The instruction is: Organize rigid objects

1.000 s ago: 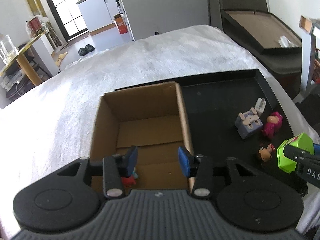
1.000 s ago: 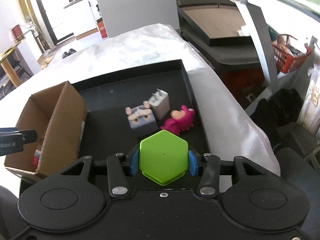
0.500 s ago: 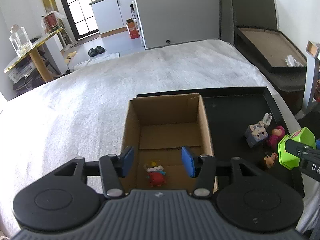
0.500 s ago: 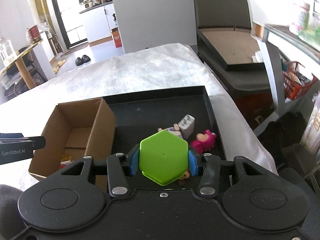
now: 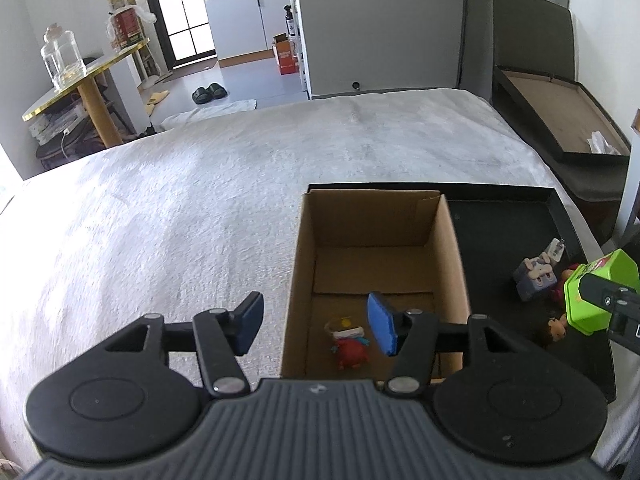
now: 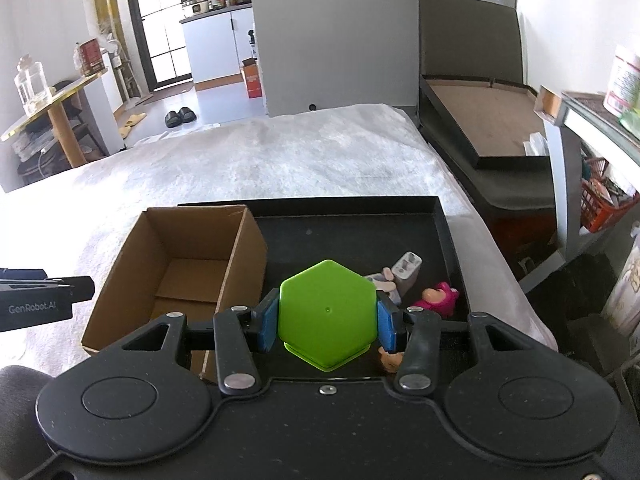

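Right gripper (image 6: 327,317) clamped on green box (image 6: 328,314), left gripper (image 5: 316,322) empty, jaws opening, carton (image 5: 376,216) at twelve o'clock

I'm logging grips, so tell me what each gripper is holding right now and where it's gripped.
The right gripper holds the green hexagonal box, pads on two opposite sides. The left gripper holds nothing; its jaws are opening over the cardboard box.

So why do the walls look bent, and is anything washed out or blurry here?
Left wrist view: the wide lens curves the room's edges; daylight bleaches the white blanket at far left; the cardboard box is sharp. Right wrist view: same curving, black corners, and the green box is crisp.
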Available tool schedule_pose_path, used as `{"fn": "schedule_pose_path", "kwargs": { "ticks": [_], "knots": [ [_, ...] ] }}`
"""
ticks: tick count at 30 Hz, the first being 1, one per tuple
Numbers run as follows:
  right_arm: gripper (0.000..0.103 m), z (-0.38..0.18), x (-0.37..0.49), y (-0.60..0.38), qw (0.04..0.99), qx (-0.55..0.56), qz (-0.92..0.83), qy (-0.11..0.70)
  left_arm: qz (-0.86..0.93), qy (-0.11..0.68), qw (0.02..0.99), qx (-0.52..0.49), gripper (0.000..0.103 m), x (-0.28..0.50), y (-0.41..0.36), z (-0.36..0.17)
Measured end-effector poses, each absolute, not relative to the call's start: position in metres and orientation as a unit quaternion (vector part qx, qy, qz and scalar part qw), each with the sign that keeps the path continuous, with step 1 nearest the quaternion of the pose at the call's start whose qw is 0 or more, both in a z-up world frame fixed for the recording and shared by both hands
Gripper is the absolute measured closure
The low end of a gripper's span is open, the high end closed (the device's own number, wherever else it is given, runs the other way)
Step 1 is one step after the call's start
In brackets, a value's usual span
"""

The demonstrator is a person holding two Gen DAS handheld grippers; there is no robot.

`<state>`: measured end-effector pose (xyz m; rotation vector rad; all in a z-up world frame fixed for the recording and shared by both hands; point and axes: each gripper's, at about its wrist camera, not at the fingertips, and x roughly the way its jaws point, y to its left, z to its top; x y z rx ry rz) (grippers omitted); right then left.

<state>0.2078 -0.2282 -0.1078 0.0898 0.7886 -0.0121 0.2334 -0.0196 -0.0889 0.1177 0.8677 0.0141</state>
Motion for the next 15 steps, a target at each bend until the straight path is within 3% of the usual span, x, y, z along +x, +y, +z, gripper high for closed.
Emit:
{"fn": "schedule_pose_path", "kwargs": {
  "ticks": [15],
  "knots": [
    [0.056,-0.109,0.224,-0.188,0.919,0.009,0.011,0.395,0.019,0.437,0.899,0.012,0.045,0.246,0.017,-0.108]
  ]
}}
